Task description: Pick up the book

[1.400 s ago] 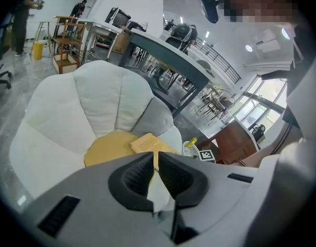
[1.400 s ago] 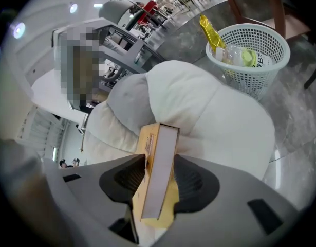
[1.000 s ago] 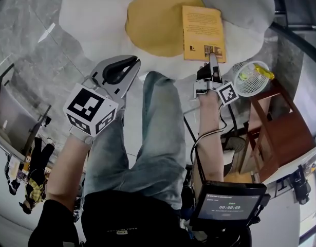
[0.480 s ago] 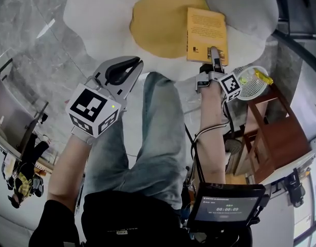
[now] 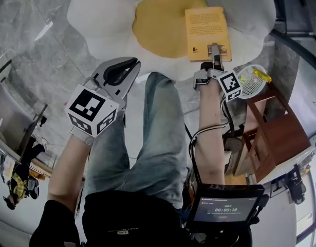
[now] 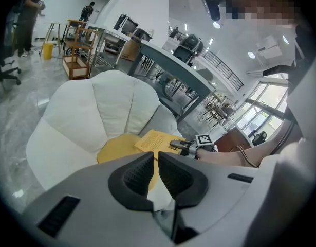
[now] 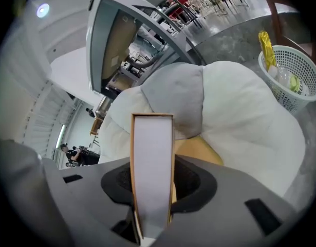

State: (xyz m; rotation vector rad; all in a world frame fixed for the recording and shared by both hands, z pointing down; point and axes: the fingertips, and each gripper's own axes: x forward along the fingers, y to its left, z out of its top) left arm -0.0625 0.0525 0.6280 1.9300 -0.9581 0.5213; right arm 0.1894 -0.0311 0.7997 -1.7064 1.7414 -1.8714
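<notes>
Book gripped at its near edge on the petal cushion

Head view: the book (image 5: 206, 30) lies flat on the yellow centre of a white petal cushion (image 5: 96, 24). The right tongs (image 5: 215, 49) reach its near edge, the left tongs (image 5: 132, 63) hang over the person's thigh, and a white basket (image 5: 253, 82) stands to the right. Left gripper view: the left tongs are pressed almost together with nothing between them, and the book shows beyond. Right gripper view: the right tongs, which have just been closing, pinch the book, a pad on each cover, page edge facing the camera.
</notes>
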